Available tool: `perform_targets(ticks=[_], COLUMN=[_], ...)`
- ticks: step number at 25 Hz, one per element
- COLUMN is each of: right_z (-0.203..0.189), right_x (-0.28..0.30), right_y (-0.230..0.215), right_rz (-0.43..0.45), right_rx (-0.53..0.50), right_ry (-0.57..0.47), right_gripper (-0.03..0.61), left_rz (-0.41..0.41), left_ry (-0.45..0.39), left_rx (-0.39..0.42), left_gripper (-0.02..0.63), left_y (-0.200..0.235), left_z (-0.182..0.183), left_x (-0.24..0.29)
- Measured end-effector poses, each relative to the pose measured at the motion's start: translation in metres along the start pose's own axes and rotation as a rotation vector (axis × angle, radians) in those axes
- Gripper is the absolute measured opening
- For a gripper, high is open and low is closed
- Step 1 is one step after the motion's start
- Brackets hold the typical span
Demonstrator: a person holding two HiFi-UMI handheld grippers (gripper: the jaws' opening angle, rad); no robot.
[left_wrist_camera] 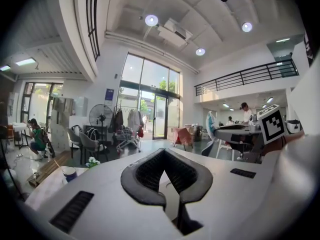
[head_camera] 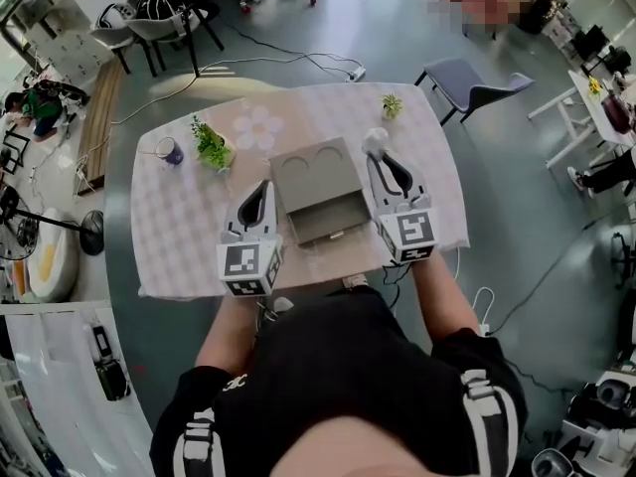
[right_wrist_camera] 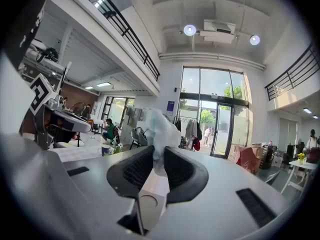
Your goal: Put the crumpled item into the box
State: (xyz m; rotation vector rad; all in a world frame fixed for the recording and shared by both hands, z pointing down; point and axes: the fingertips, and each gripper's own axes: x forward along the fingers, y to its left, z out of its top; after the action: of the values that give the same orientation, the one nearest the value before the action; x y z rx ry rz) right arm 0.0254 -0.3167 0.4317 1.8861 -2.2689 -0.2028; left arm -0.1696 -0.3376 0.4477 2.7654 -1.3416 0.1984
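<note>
A grey box (head_camera: 316, 179) stands in the middle of the table, its top marked with two round shapes and its near part open. My right gripper (head_camera: 376, 157) is just right of the box, shut on a white crumpled item (head_camera: 375, 140) that sticks out past its tips. In the right gripper view the crumpled item (right_wrist_camera: 161, 128) is pinched between the black pads (right_wrist_camera: 134, 170) of the right gripper (right_wrist_camera: 159, 156), held above the table. My left gripper (head_camera: 264, 187) hovers at the box's left side. In its own view the left gripper (left_wrist_camera: 164, 154) has its tips together with nothing between them.
A checked cloth (head_camera: 179, 227) covers the table. A potted plant (head_camera: 211, 145) and a blue cup (head_camera: 170, 151) stand at the far left, a small plant (head_camera: 392, 105) at the far right. A grey chair (head_camera: 467, 82) is beyond the table, and cables lie on the floor.
</note>
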Motion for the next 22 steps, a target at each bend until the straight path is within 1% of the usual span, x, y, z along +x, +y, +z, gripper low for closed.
perform_targets(ticks=[3, 7, 10, 15, 18, 22], right_z=[-0.007, -0.020, -0.033, -0.071, -0.096, -0.128], right_x=[0.013, 0.030, 0.036, 0.043, 0.043, 0.044], right_y=[0.015, 0.043, 0.060, 0.084, 0.095, 0.107], right_rz=[0.054, 0.198, 0.276, 0.393, 0.459, 0.515], right_rx=[-0.036, -0.156, -0.229, -0.356, -0.399, -0.450], right_ry=[0.036, 0.119, 0.150, 0.232, 0.298, 0.382], right_gripper=[0.071, 0.071, 0.071, 0.071, 0.069, 0.069], left_rz=[0.032, 0.065, 0.091, 0.161, 0.195, 0.228], left_ry=[-0.002, 0.002, 0.002, 0.004, 0.004, 0.013], left_rx=[-0.014, -0.021, -0.024, -0.041, -0.046, -0.050], left_gripper=[0.003, 0.003, 0.003, 0.003, 0.003, 0.003], left_y=[0.015, 0.025, 0.029, 0.043, 0.048, 0.052], left_z=[-0.004, -0.001, -0.002, -0.006, -0.008, -0.013], left_x=[-0.006, -0.014, -0.020, -0.036, -0.046, -0.056])
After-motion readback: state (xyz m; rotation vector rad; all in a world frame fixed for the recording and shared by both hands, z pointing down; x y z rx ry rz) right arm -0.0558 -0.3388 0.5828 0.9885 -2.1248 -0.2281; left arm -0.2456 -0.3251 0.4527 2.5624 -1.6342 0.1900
